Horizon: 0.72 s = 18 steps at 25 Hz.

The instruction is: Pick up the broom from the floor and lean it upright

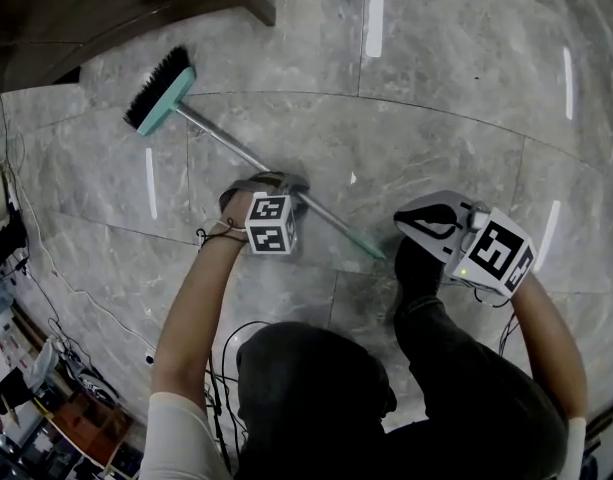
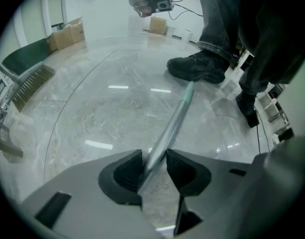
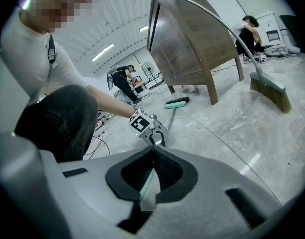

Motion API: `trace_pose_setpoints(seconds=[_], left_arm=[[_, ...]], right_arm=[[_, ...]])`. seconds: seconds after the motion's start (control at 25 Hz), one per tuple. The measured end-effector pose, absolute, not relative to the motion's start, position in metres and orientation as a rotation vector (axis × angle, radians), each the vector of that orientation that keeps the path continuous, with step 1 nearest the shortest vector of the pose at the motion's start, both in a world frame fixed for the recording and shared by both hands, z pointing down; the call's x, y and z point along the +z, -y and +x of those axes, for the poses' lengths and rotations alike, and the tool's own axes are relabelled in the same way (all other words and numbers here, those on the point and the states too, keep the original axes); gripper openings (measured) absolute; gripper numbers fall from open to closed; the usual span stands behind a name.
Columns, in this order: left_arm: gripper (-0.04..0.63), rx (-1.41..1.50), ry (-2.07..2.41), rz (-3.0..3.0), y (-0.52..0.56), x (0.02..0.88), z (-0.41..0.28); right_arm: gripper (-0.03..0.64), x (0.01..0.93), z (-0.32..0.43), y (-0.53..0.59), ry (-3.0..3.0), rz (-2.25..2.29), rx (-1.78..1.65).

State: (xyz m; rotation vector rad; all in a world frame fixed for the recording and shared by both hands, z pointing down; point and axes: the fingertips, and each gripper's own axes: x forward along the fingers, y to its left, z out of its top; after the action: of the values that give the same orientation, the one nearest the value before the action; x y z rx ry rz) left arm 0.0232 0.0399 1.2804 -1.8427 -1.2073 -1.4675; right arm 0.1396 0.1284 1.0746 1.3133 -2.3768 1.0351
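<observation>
broom is flat on the floor, left gripper straddles mid-handle, jaws wide but closing, not pinching yet, probably for a balanced lift; right gripper sits pinched together, empty, near the teal tip, guessing to steer it upright

The floor is shiny grey stone in big tiles, and long white lights shine back off it. A brown wooden table stands on it. Long lamps glow on the ceiling. Brown boxes sit by the far wall. Black wires lie on the floor.
</observation>
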Motion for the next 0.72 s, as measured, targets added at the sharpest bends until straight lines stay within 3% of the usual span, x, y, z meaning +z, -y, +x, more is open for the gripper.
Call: trace_pose_setpoints(seconds=[0.72], left_arm=[[0.135, -1.499, 0.813, -2.448, 0.024, 1.188, 0.048]], right_arm=[[0.0, 0.951, 0.173, -0.085, 2.415, 1.497, 0.701]])
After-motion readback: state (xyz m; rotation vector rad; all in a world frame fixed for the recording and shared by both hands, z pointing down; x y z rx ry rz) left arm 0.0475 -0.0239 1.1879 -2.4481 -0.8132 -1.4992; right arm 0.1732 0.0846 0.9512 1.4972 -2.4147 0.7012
